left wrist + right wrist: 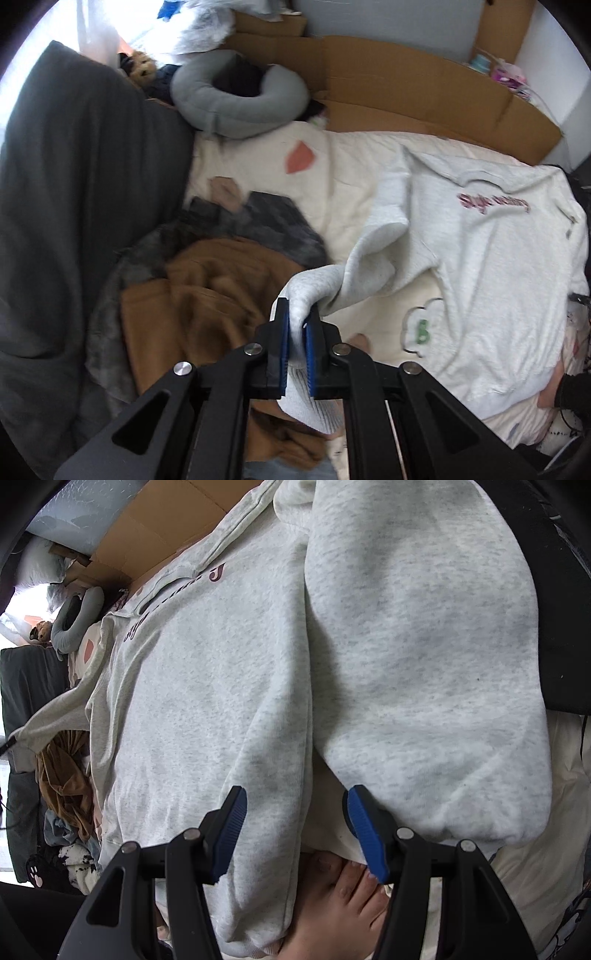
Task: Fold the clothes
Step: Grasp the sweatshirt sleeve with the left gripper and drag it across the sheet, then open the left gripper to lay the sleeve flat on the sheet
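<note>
Cream bedding point(347, 184) printed with coloured shapes serves as the work surface, bordered by flattened cardboard point(424, 99) along the far wall, a grey ring cushion point(236, 99) and a dark grey duvet point(74, 184) at the left. Light grey sweatshirt point(491, 251), lettering upward, lies spread front-up across the right half of the bedding. Left gripper point(300, 325) is clamped on the cuff end of one sleeve point(369, 258); the sleeve rises from the sweatshirt's shoulder in a twisted band to the blue pads point(283, 332), clear of the bedding. A brown garment point(207, 295) and a dark fuzzy item point(258, 229) lie heaped beneath and beside this gripper. Right gripper point(295, 827) hangs with jaws parted over the sweatshirt's lower edge, one pad point(231, 830) above the body panel, the other point(365, 830) at the cuff of the folded-in second sleeve point(424, 664); contact with the cloth appears absent, though the close view leaves this uncertain. A bare foot point(332, 904) shows below the hem.
</note>
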Motion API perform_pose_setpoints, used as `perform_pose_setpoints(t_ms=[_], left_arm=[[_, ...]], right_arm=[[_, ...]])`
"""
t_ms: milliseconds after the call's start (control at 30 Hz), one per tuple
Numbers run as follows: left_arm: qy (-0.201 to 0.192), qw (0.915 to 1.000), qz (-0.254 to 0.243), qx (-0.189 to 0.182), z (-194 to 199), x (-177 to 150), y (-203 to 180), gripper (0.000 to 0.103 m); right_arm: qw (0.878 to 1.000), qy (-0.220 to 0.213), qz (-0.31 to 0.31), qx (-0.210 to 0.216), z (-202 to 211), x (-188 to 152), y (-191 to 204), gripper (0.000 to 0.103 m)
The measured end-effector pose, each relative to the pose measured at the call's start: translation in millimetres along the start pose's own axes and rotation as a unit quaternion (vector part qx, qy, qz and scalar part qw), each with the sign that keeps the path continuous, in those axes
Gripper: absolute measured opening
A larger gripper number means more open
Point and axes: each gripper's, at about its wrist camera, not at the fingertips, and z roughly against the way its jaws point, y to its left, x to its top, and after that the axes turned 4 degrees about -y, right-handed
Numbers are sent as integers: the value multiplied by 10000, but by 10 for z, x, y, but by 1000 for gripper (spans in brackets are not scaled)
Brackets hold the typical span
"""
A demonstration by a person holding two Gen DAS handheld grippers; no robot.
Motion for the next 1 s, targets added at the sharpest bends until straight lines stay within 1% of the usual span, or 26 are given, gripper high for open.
perform_pose_setpoints(t_ms=[167,300,400,567,633,767,833,867,900,933,967,1000], left_arm=[[175,9985,103,499,-53,256,389,6],[375,9962,236,747,-222,464,684,6],[596,9934,358,916,-482,601,890,6],[947,9874,590,1126,-965,692,1134,7],[993,9848,602,1289,-1129,717,1185,8],[1091,9787,647,1614,-1408,759,1283,13],[1133,9747,682,1804,-1491,783,1320,22],[1122,9728,706,1899,-1505,802,1339,24],[1079,9712,758,1986,-1493,826,1364,30],[1002,9701,870,2035,-1455,856,1401,40],[897,9698,1025,2022,-1395,884,1445,46],[748,9703,1192,1970,-1313,910,1483,58]], right_arm=[[9998,144,104,-30,-58,-12,-7,56],[9994,259,219,-93,-123,-25,-18,56],[9992,304,221,-123,-166,-30,-28,56],[9985,400,315,-184,-201,-49,-42,56],[9983,428,323,-221,-209,-64,-54,56],[9977,477,372,-294,-220,-76,-69,56],[9976,478,399,-311,-220,-76,-66,56],[9975,481,407,-319,-223,-77,-63,56],[9975,482,410,-325,-225,-77,-61,56],[9975,482,409,-326,-226,-78,-59,56],[9975,481,404,-327,-227,-78,-57,56],[9975,479,396,-327,-232,-77,-47,56]])
